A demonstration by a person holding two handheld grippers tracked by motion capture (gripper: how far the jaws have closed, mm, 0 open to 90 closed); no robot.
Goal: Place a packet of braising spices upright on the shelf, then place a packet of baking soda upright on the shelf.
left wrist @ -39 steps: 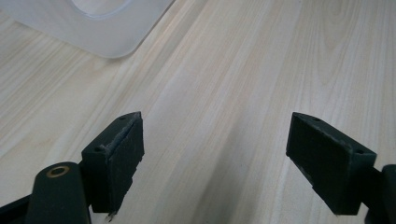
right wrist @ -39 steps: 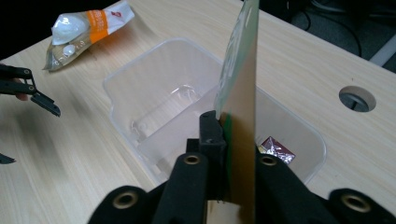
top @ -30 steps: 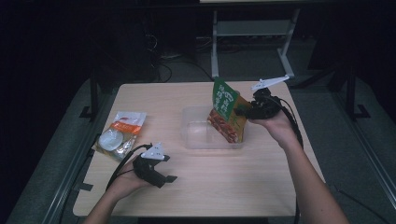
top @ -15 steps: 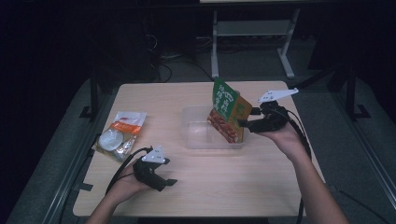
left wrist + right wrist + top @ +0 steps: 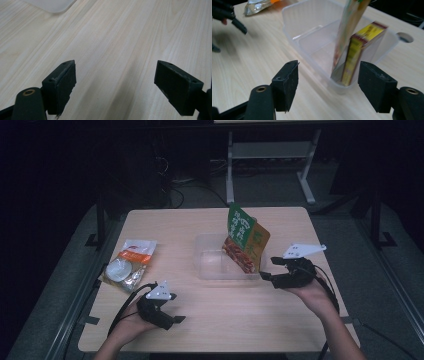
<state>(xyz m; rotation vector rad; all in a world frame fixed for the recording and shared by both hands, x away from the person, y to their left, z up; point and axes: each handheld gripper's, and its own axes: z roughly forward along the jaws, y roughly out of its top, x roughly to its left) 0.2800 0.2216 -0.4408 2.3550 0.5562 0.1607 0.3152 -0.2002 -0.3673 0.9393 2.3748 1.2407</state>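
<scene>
Pale wood grain covers the rectangular table (image 5: 220, 320), and near its middle sits a clear rectangular plastic tub (image 5: 212, 265). A green and orange snack pouch (image 5: 239, 232) stands upright in the tub's right end, leaning against a yellow and red cardboard box (image 5: 359, 50) beside it. The right gripper (image 5: 266, 276) hovers just beside that end of the tub with its jaws spread wide and nothing between them; in the right gripper view the pouch and box stand past the gap. The left gripper (image 5: 177, 319) rests low near the table's front edge, well apart from the tub, jaws likewise wide and empty. A silver and orange foil packet (image 5: 127, 265) lies toward the left edge.
</scene>
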